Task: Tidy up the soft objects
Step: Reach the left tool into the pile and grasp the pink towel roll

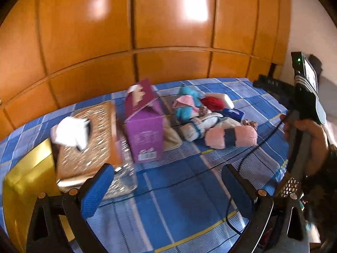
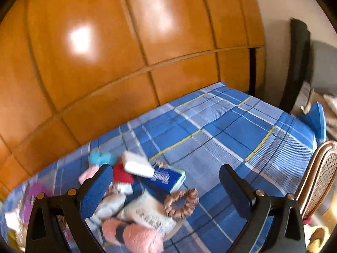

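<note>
A heap of soft things lies on the blue plaid bed [image 1: 181, 181]: a teal plush [image 1: 187, 99], a red yarn ball [image 1: 212, 102], rolled white cloths [image 1: 198, 127] and a pink fluffy slipper [image 1: 231, 137]. In the right wrist view the heap is at lower left, with the pink slipper [image 2: 134, 235], a brown scrunchie [image 2: 181, 202], a blue tissue pack [image 2: 166, 179] and a white pad [image 2: 138, 164]. My left gripper [image 1: 167, 187] is open and empty above the bed. My right gripper [image 2: 166, 189] is open and empty above the heap's right side.
A purple carton [image 1: 145, 126] stands left of the heap, beside a woven basket [image 1: 90, 139] holding a white cloth [image 1: 71, 132], and a gold box [image 1: 27, 187]. A black cable [image 1: 242, 160] crosses the bed. Orange wardrobe doors [image 1: 147, 31] stand behind. A wicker chair [image 2: 320, 179] stands at the right.
</note>
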Available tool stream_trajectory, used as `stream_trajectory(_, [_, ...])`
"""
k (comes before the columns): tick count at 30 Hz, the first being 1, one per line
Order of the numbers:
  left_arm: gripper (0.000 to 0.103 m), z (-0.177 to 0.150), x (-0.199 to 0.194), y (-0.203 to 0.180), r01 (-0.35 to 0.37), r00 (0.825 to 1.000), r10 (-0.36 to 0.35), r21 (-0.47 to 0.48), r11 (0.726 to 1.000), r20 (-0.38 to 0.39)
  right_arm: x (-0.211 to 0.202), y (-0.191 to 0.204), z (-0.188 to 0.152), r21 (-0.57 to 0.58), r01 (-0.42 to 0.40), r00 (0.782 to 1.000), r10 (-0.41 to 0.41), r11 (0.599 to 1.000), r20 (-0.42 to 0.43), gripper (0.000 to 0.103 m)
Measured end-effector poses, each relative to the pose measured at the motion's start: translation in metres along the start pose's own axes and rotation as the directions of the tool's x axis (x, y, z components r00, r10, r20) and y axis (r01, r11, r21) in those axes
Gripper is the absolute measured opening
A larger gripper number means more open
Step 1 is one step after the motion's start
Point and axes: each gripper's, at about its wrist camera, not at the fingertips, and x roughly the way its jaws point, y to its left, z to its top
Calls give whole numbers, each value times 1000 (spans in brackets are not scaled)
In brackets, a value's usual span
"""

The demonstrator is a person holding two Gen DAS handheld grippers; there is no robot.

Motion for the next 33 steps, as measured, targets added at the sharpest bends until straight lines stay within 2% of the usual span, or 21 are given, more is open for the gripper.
stream_trajectory(2, [102,7,13,-11,12,1000,-11,37,999,-21,3,-12,-1,54,-13,1000,13,998,15,103])
stream_trajectory(4, [101,17,26,-21,44,998,-41,60,997,-42,6,-24,-1,132,-64,998,66,989,-14,103])
stream_trajectory(6, [99,25,38,-29,72,996,-68,77,994,-61,4,-27,-1,159,-85,996,86,984,-1,103])
stream_trajectory(10, [82,47,74,-55,143,986,-125,179,973,-109,6,-30,-1,193,-169,984,175,966,-12,103])
stream_trajectory(12, [79,52,84,-68,139,988,-119,247,959,-97,7,-31,-1,203,-187,981,194,961,-14,103])
stream_trajectory(13, [79,54,90,-81,153,988,-133,335,930,-82,9,-31,-1,210,-193,979,201,959,-17,103])
stream_trajectory(15, [80,52,100,-97,167,986,-146,437,884,-83,10,-33,-1,228,-205,976,216,952,-24,103])
stream_trajectory(16, [80,49,110,-108,170,986,-143,500,849,-92,10,-34,-2,236,-206,976,218,950,-26,103])
stream_trajectory(22, [80,36,154,-133,215,975,-124,651,728,-184,16,-38,-2,264,-225,968,245,938,-45,103])
stream_trajectory(24, [80,33,162,-139,215,975,-117,677,704,-187,17,-39,-2,274,-230,966,252,934,-48,103])
stream_trajectory(28, [80,35,177,-150,218,975,-131,686,694,-177,21,-44,-2,306,-236,962,265,922,-58,103])
stream_trajectory(29, [75,35,181,-153,222,975,-136,683,696,-178,23,-45,-3,315,-234,962,266,920,-64,103])
stream_trajectory(30, [66,35,187,-155,237,971,-145,672,701,-192,23,-45,-3,319,-234,961,268,918,-66,103])
stream_trajectory(31, [49,34,191,-155,263,963,-156,651,712,-218,24,-46,-3,320,-232,961,267,918,-69,102])
stream_trajectory(33, [47,31,191,-153,261,965,-171,630,732,-201,24,-45,-3,317,-230,961,266,920,-74,97])
